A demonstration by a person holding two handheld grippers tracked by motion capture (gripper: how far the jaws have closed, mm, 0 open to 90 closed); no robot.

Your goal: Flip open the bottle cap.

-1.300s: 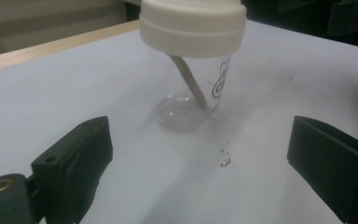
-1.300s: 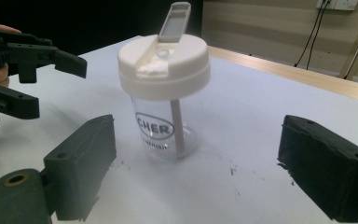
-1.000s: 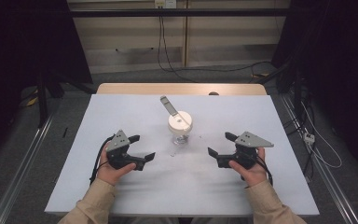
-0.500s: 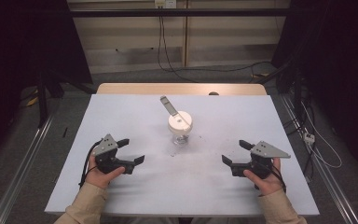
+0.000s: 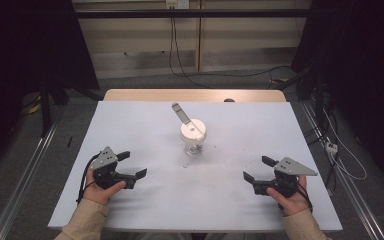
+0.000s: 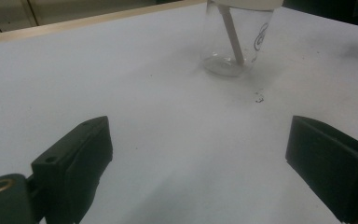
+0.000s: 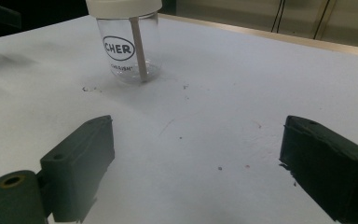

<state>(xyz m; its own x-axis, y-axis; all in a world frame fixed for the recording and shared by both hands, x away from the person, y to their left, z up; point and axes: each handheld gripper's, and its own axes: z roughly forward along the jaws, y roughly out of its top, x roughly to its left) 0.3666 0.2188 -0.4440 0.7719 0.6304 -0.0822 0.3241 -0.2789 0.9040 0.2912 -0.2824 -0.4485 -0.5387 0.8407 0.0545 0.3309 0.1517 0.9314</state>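
A clear glass jar (image 5: 193, 140) with a white lid stands upright at the table's middle, a grey stick leaning out of it toward the back left. The jar (image 6: 237, 42) is far ahead in the left gripper view, and the jar (image 7: 127, 44) with a black logo in the right gripper view. My left gripper (image 5: 132, 165) rests low at the front left, jaws open with bare table between them. My right gripper (image 5: 257, 169) sits at the front right, also open and holding nothing. Both point inward toward the jar, well short of it.
The white table (image 5: 145, 125) has small dark specks (image 5: 186, 164) in front of the jar. A wooden strip (image 5: 130, 94) runs along the far edge. Metal rails (image 5: 22, 170) flank the table, and cables (image 5: 337, 150) lie on the floor at the right.
Both hands have drawn back toward the table's front corners, away from the jar and apart from each other. The jar has not moved.
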